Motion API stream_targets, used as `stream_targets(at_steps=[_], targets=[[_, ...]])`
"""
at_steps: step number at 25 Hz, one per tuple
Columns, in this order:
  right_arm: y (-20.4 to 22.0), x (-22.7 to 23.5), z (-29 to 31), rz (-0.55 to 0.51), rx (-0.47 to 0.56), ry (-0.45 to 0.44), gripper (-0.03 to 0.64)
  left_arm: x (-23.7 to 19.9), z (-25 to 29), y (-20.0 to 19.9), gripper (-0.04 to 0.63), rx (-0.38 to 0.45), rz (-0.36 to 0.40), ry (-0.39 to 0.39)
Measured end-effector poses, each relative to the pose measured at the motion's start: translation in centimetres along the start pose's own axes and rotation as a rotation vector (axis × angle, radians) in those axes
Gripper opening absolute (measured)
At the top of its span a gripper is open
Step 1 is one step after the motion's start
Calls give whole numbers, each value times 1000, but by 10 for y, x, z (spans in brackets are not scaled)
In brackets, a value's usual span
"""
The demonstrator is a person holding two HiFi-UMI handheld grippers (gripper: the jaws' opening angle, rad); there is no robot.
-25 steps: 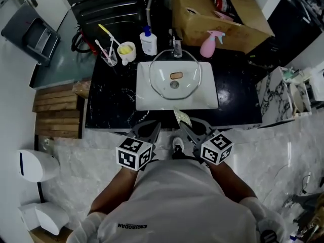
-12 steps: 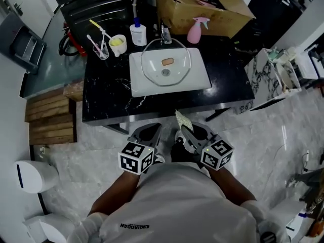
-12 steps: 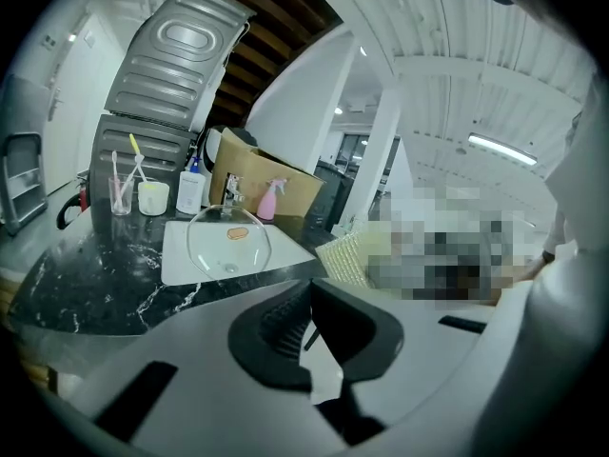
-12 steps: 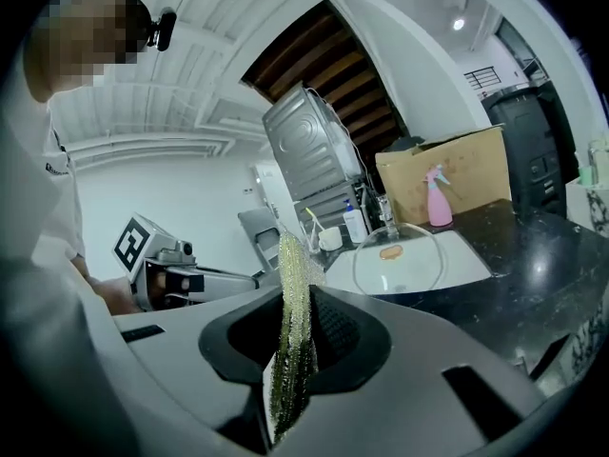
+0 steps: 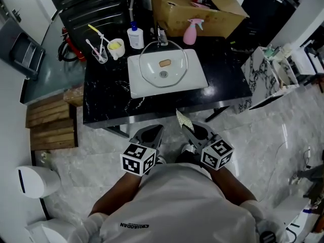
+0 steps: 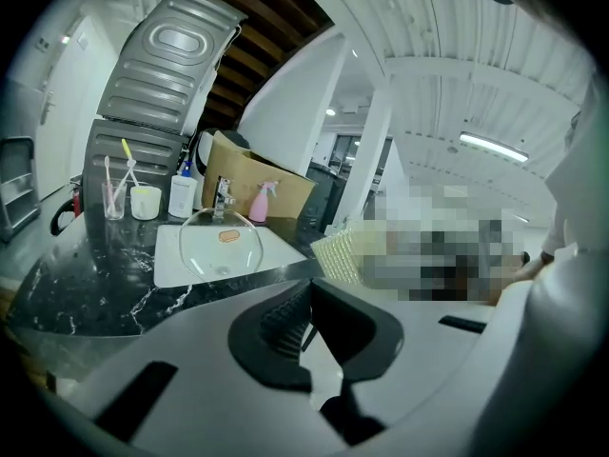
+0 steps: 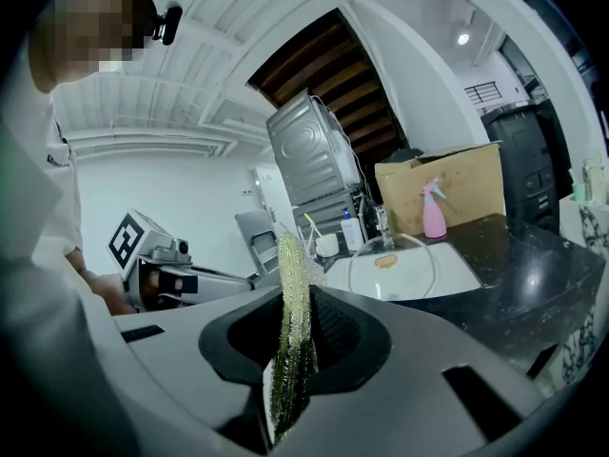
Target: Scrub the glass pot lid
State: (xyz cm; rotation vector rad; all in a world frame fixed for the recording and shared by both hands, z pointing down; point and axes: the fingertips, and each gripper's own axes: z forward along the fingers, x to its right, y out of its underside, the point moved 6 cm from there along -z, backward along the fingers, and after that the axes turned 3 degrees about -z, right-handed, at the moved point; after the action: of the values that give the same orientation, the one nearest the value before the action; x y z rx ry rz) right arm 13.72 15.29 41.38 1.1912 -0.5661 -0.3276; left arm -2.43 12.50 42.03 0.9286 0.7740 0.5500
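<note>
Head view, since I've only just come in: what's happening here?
A person stands back from the black counter, a gripper in each hand. The right gripper is shut on a yellow-green scrub pad; the left gripper is shut and empty. The glass pot lid sits in the white sink, untouched, so scrubbing has not begun.

The person wears a white short-sleeved shirt (image 5: 177, 201) with small dark lettering, too blurred to read. The left gripper (image 5: 150, 131) and right gripper (image 5: 193, 131) are grey, each bearing a black-and-white marker cube (image 5: 137, 159). Their fingers (image 6: 284, 320) look black and ribbed.
</note>
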Motion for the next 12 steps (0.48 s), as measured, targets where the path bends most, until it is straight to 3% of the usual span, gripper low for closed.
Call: stream_targets(at_steps=[12], targets=[[9, 2, -6, 28, -16, -20, 83, 6, 2, 0, 15, 3, 2, -2]])
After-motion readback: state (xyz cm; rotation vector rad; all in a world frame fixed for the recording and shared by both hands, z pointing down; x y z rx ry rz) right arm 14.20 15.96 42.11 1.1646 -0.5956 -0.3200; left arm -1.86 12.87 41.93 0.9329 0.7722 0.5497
